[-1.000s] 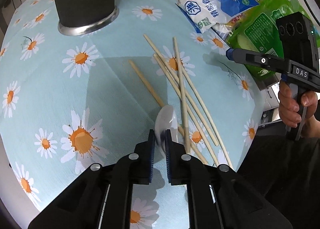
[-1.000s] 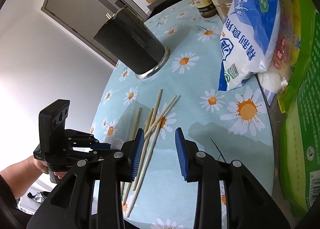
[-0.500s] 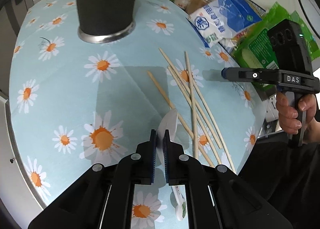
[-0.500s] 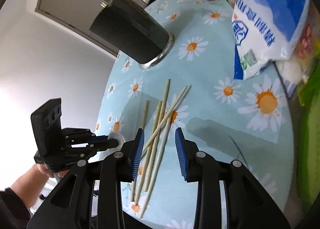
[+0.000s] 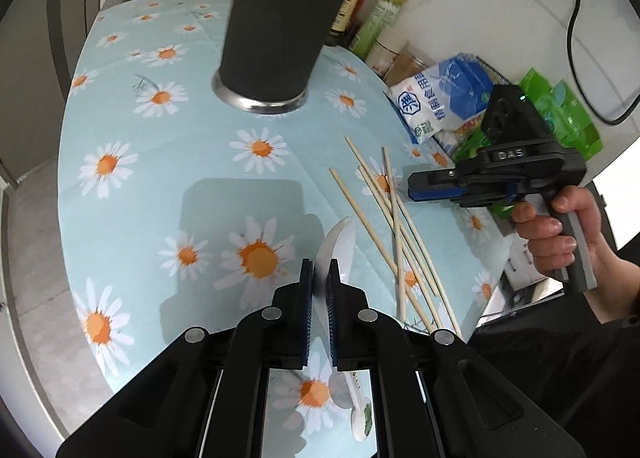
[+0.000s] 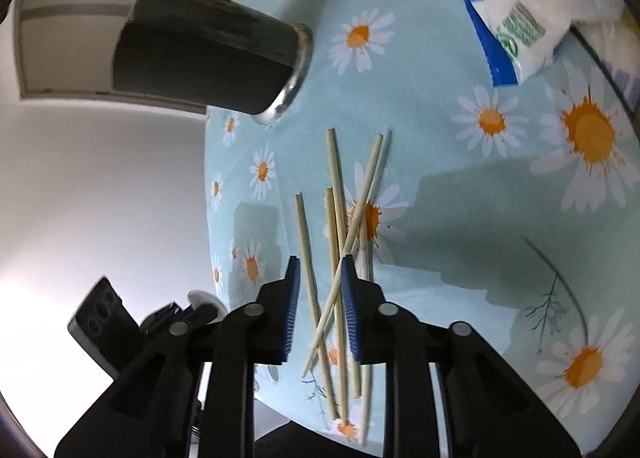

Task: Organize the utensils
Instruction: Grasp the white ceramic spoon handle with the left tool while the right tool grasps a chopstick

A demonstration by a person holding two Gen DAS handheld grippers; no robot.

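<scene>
My left gripper (image 5: 319, 276) is shut on a white spoon (image 5: 338, 246) and holds it lifted above the daisy tablecloth (image 5: 160, 186). The black utensil holder (image 5: 280, 34) stands at the far side of the table; it also shows in the right wrist view (image 6: 208, 58). Several wooden chopsticks (image 5: 392, 226) lie crossed at the right. My right gripper (image 6: 319, 278) is open and hangs just above the chopsticks (image 6: 340, 226), with some of them between its fingers. The right gripper also shows in the left wrist view (image 5: 416, 188).
A blue and white bag (image 5: 440, 98) and green packets (image 5: 560, 114) lie at the far right. Bottles (image 5: 368, 6) stand behind the holder. The table's round edge (image 5: 64, 218) runs close on the left. The left gripper shows in the right wrist view (image 6: 184, 310).
My left gripper has risen and pulled back with the spoon. My right gripper has dropped over the chopsticks and tilted down toward them.
</scene>
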